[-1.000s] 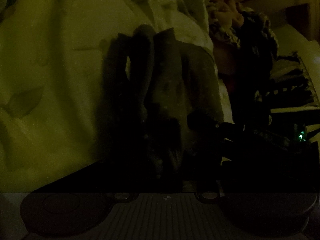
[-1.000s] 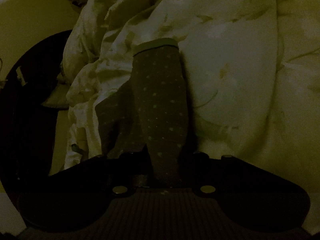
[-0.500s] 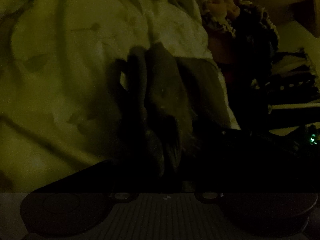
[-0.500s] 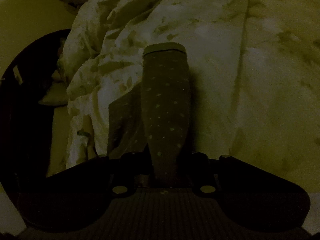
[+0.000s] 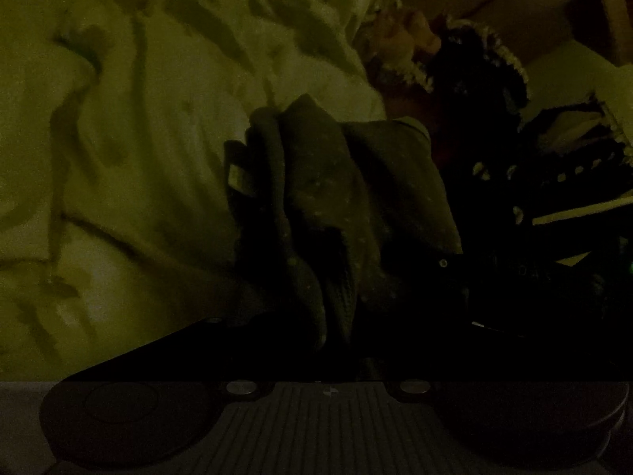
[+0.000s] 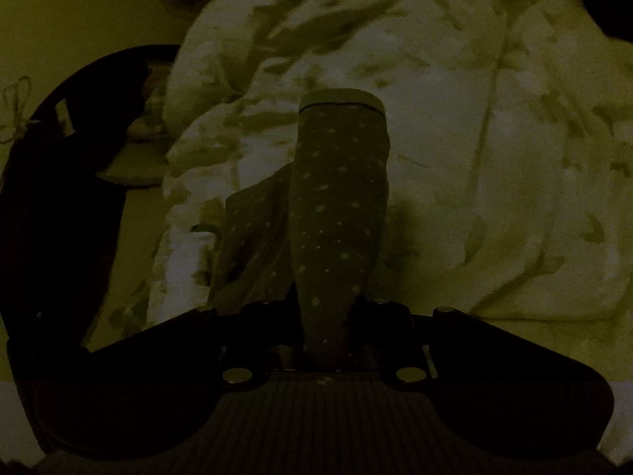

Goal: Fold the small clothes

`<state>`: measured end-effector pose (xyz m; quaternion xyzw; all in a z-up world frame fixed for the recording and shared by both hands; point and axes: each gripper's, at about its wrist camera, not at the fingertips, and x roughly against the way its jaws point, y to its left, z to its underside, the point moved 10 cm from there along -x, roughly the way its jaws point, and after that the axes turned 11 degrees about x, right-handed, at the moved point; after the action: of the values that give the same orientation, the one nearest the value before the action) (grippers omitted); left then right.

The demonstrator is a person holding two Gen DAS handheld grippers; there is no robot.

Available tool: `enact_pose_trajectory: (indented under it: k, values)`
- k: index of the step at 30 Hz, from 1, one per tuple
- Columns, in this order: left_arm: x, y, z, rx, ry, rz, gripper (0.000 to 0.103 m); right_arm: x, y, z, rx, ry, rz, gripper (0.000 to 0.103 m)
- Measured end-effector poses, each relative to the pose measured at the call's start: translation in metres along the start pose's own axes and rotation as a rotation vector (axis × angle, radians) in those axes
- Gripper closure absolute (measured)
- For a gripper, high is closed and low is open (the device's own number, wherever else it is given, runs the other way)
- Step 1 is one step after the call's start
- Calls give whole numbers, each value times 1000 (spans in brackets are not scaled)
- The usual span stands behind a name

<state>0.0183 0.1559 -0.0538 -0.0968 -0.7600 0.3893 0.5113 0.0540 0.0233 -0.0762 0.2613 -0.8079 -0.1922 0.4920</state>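
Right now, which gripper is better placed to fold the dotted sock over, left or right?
Right, probably. The right gripper pinches one flat end of the dotted sock. The left gripper is closing around a bunched, dim wad of it.

Sock (image 6: 336,206) between right hand-held gripper (image 6: 326,316) jaws, above quilt (image 6: 455,138).

A bed carries a rumpled pale duvet (image 6: 455,150) with a leaf print, spreading beyond and either side of the jaws.
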Motion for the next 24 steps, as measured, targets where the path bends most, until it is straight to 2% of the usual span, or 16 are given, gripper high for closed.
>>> enact_pose_trajectory:
  k: [4, 10, 18, 24]
  values:
    - [35, 3, -11, 8, -68, -6, 17, 4, 34, -9, 61, -4, -38, 78]
    - [95, 29, -34, 31, -177, -55, 17, -19, 101, -22, 159, 23, -115, 78]
    - [160, 77, -71, 44, -285, -142, 17, -72, 190, -29, 238, 83, -232, 78]
    - [183, 126, -101, 75, -325, -206, 17, -125, 232, -29, 267, 130, -269, 78]
